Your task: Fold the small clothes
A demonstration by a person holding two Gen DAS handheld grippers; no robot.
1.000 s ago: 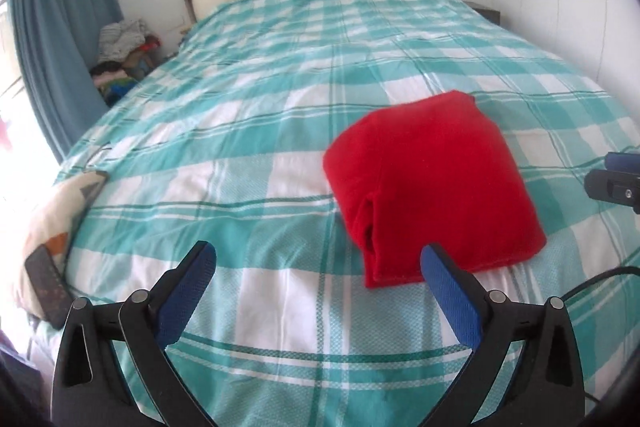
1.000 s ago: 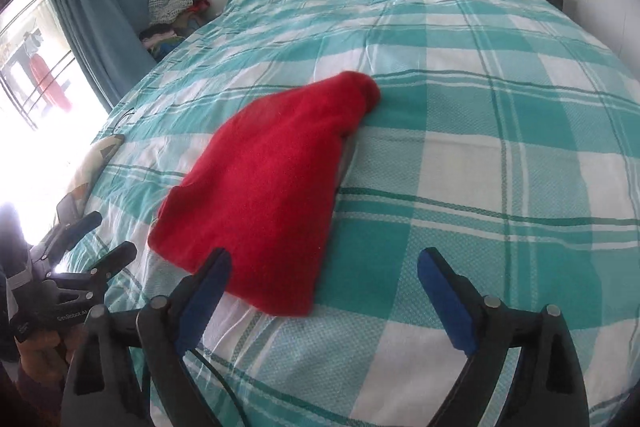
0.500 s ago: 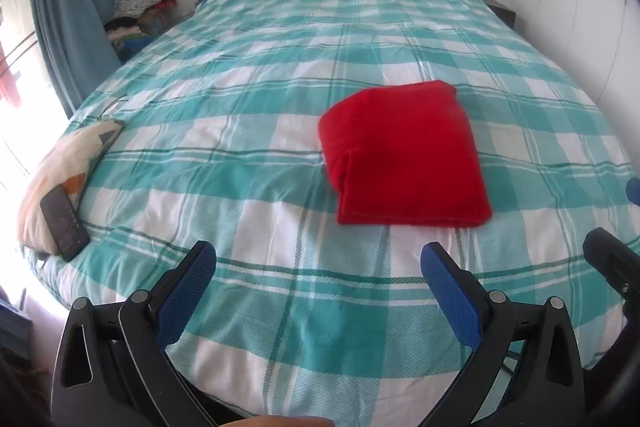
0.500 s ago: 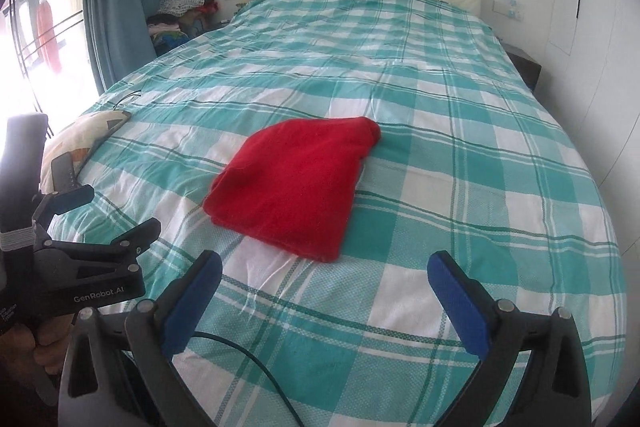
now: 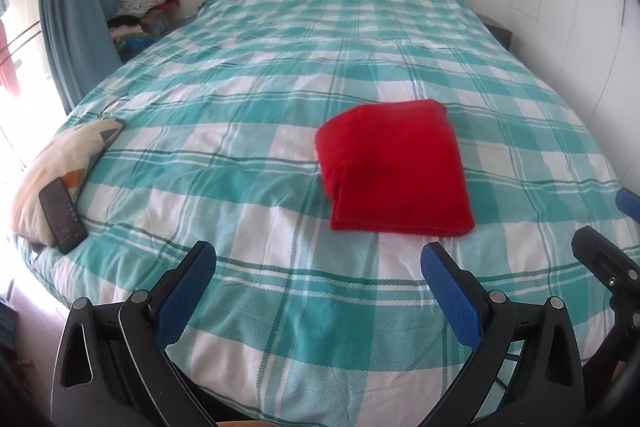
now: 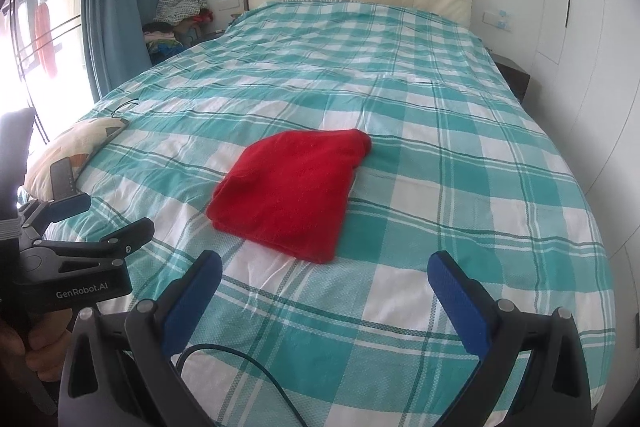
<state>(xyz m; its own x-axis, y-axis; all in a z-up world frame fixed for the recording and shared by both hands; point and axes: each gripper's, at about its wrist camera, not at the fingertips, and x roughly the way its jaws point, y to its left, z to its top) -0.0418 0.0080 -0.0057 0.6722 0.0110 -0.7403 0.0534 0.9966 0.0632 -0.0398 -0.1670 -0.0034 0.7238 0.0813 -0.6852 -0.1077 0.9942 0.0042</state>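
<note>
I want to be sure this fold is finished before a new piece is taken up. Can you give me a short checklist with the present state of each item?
1. Red garment folded into a compact packet: ok.
2. Garment lying flat on the checked bedspread, clear of the bed's edge: ok.
3. Left hand-held gripper open and empty: ok.
4. Right hand-held gripper open and empty: ok.
5. Both grippers clear of the garment: ok.
6. Next small piece within reach: cannot tell; only a heap of clothes beside the bed's far end shows.
</note>
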